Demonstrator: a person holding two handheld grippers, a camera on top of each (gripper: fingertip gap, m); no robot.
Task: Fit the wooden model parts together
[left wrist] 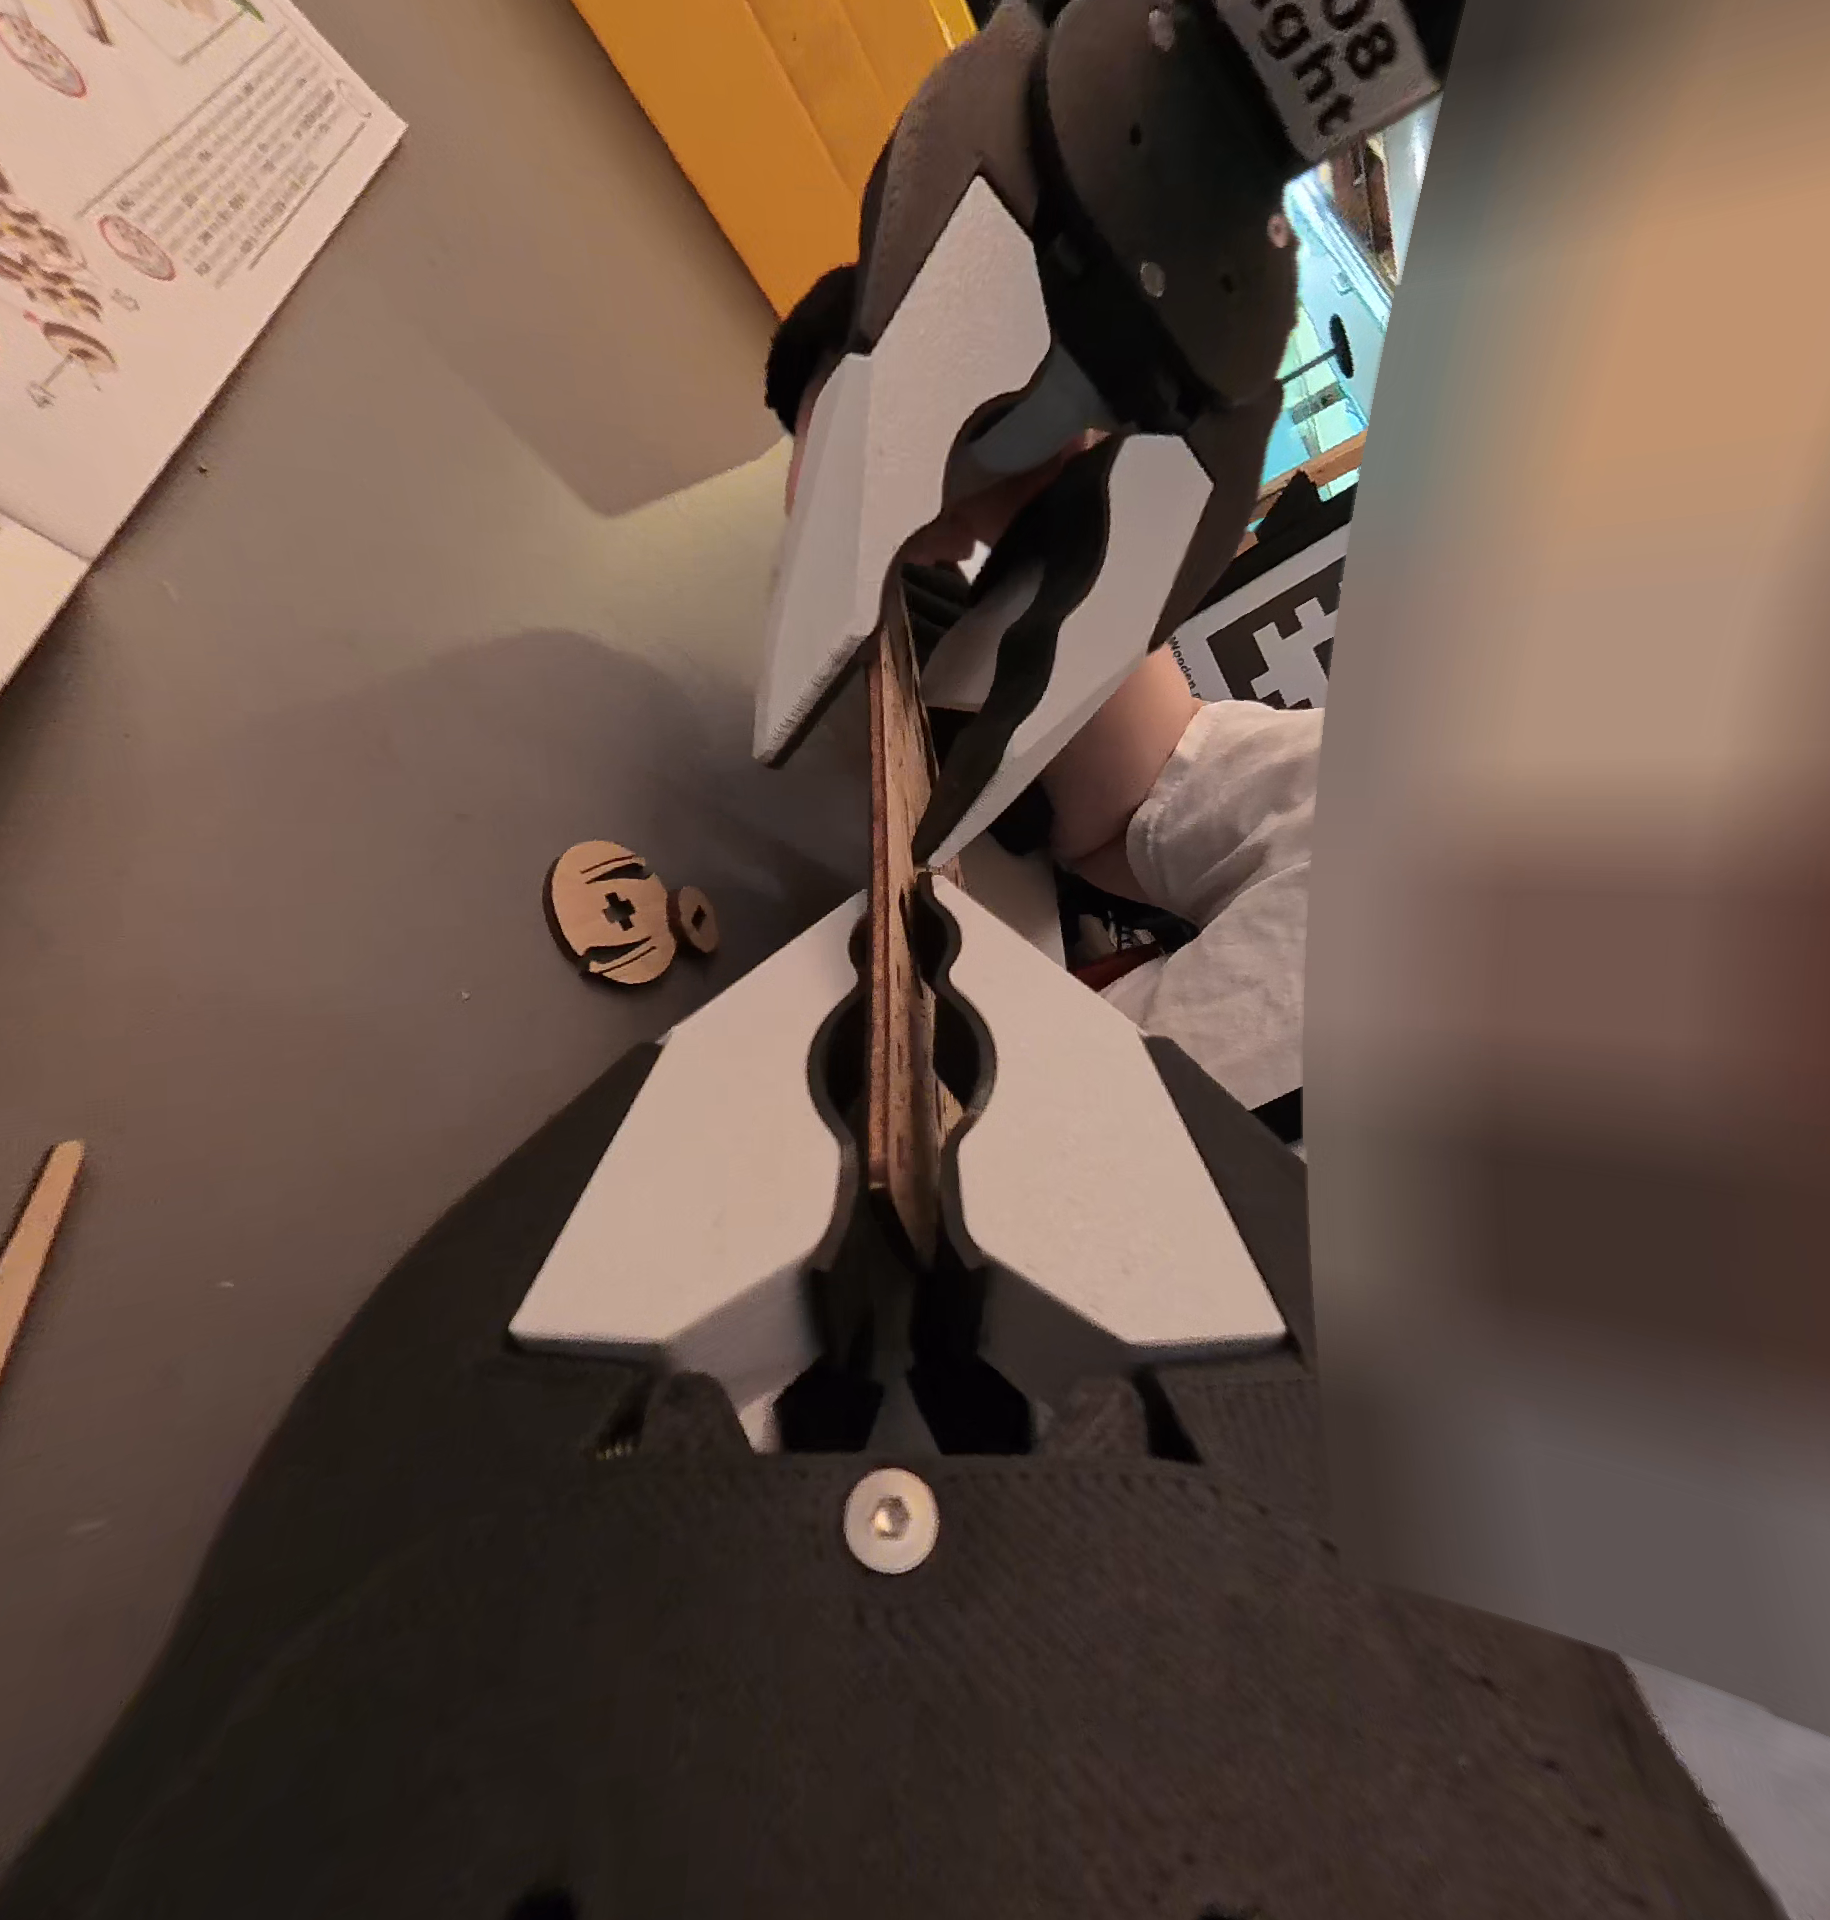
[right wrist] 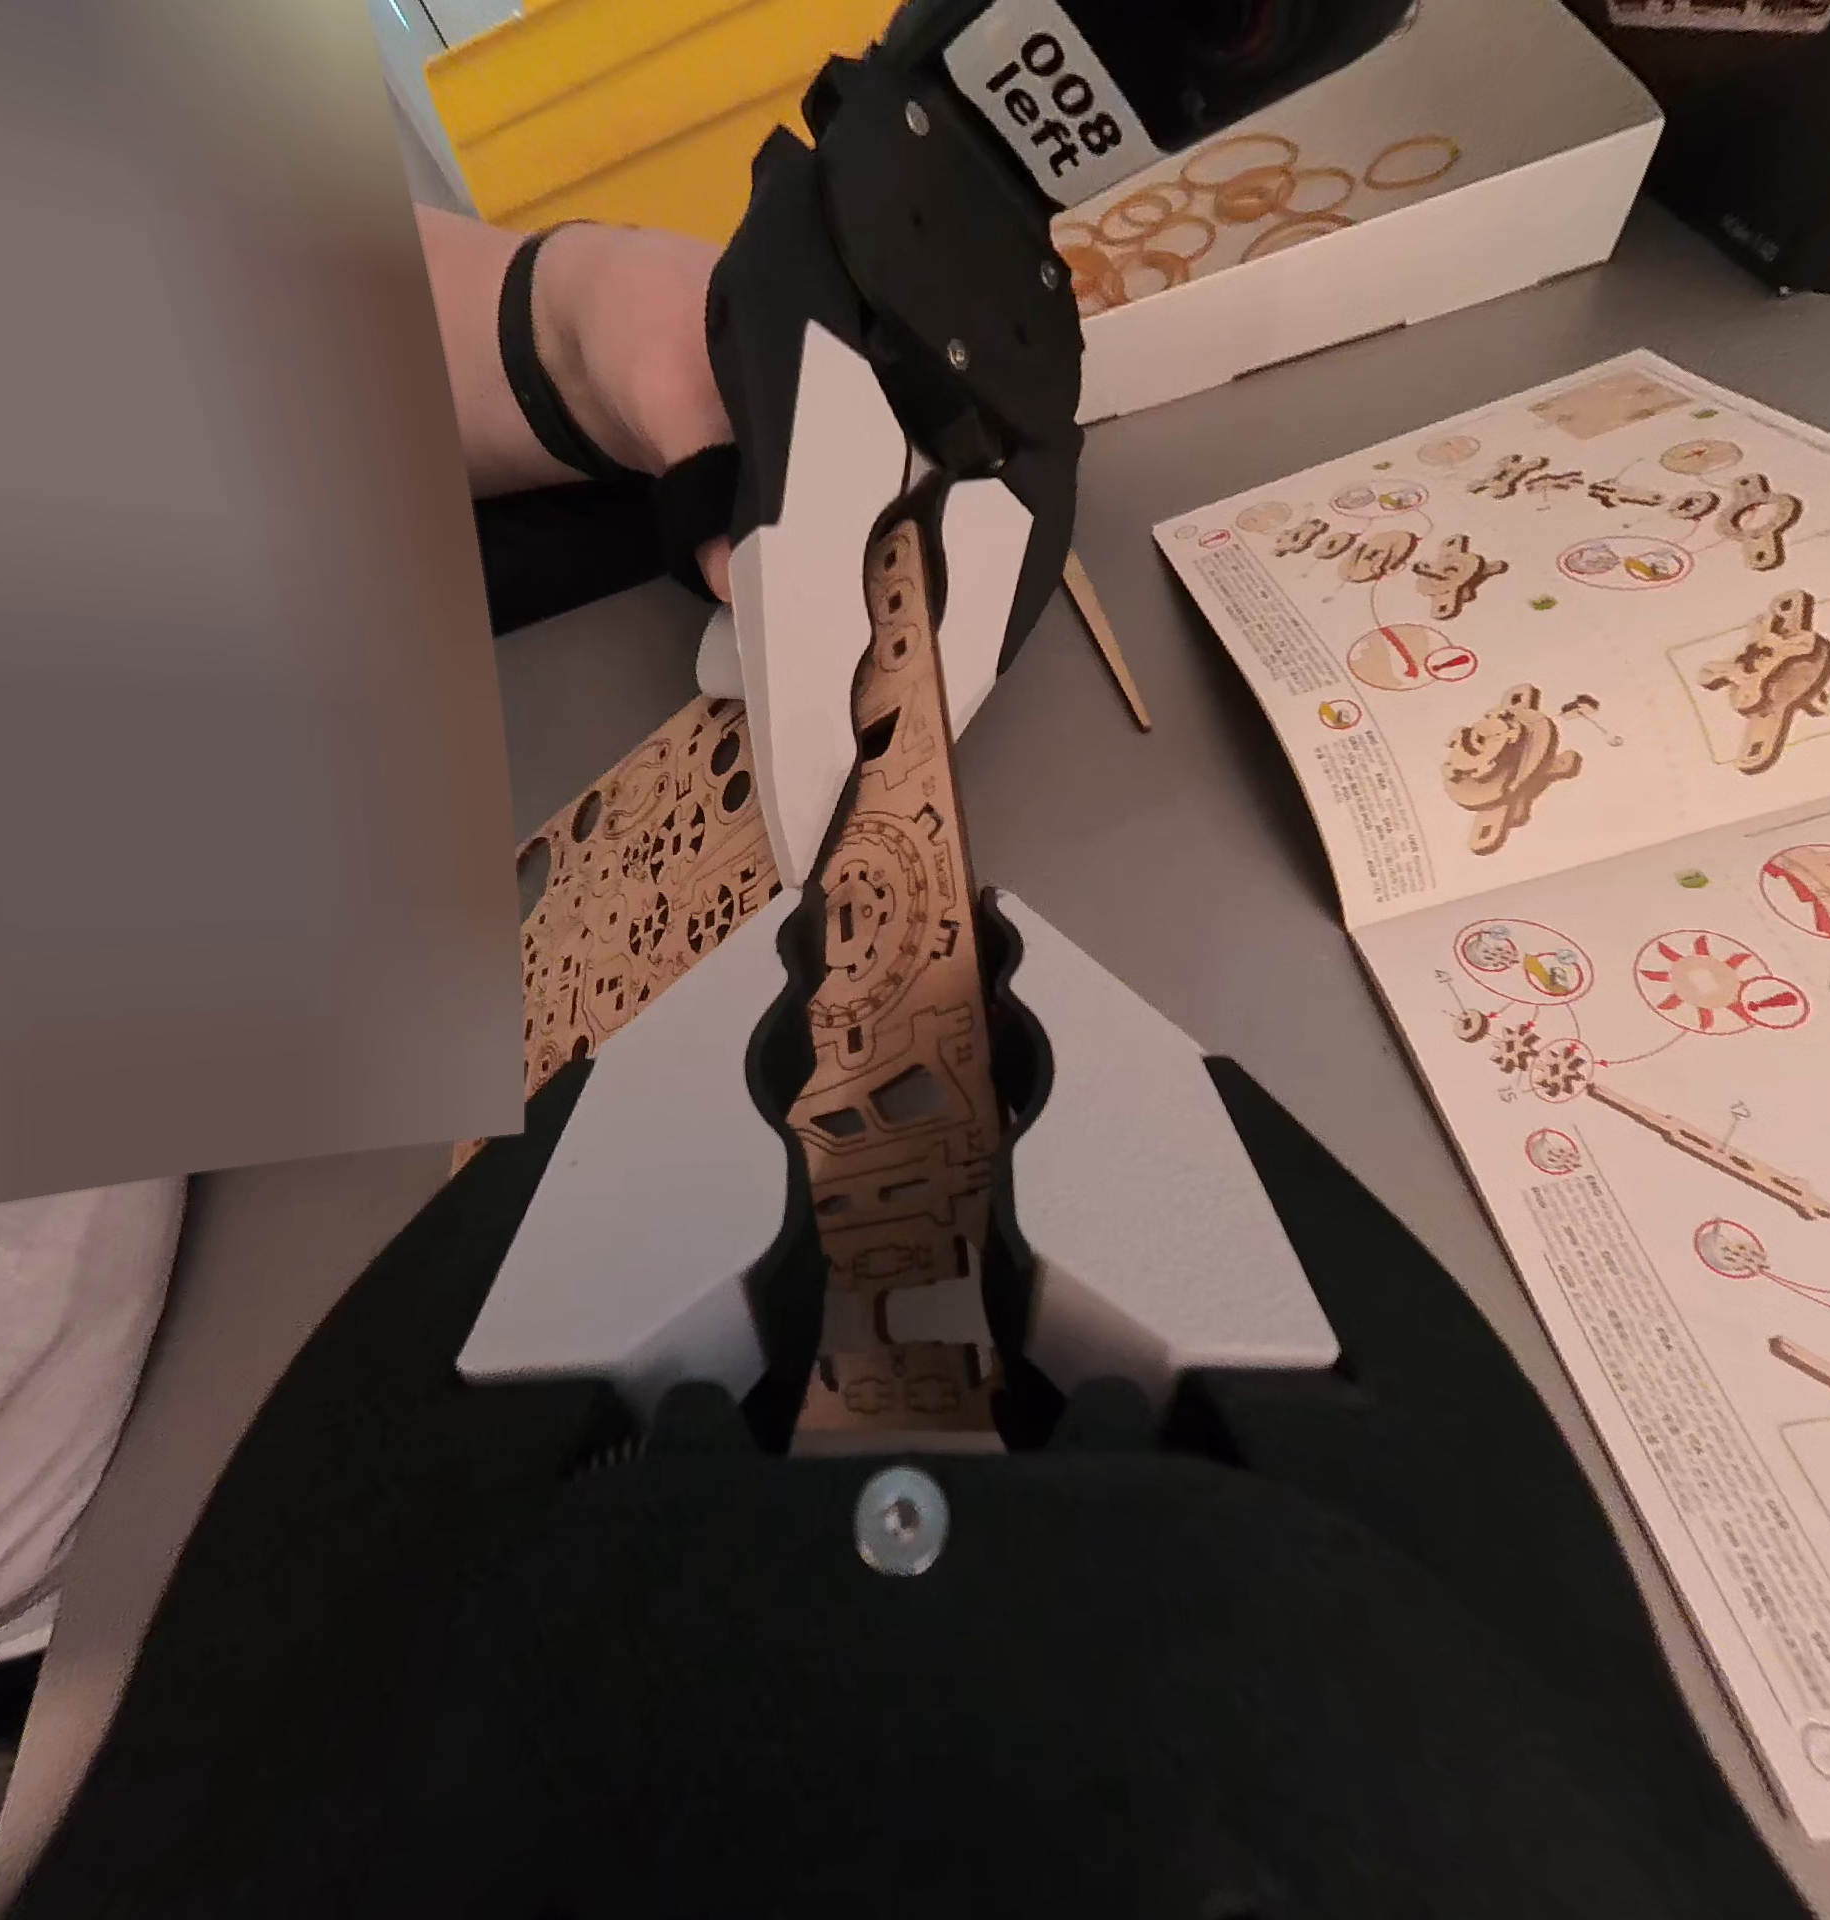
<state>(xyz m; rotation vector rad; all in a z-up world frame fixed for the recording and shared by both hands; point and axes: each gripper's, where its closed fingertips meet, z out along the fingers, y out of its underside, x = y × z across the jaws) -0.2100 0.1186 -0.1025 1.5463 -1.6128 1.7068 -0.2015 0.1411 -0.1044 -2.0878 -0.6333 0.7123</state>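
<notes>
A thin laser-cut wooden sheet [left wrist: 903, 1039] is held up off the grey table between both grippers. My left gripper [left wrist: 895, 894] is shut on it and sees it edge-on. My right gripper [left wrist: 869, 800] meets it from the far side. In the right wrist view the sheet [right wrist: 890, 1091] slants across my right gripper [right wrist: 898, 899]. Its jaws stand somewhat apart, and both pads touch the sheet. The left gripper [right wrist: 880, 790] clamps the sheet's far end. A round wooden piece [left wrist: 620, 912] and a small disc [left wrist: 698, 916] lie on the table.
A second punched wooden sheet [right wrist: 641, 862] lies flat on the table to the left. An open instruction booklet [right wrist: 1565, 831] is at the right. A wooden stick [right wrist: 1103, 644], a white box [right wrist: 1358, 260] of rubber bands and a yellow box [right wrist: 599, 114] lie farther off. A person's hand [right wrist: 620, 343] holds the left gripper. My two grippers' fingertips are within a few centimetres of each other. The small disc [left wrist: 698, 916] is about equally far from each gripper, around 5 centimeters. Between my right fingertips and the round wooden piece [left wrist: 620, 912] there is roughly 5 centimeters.
</notes>
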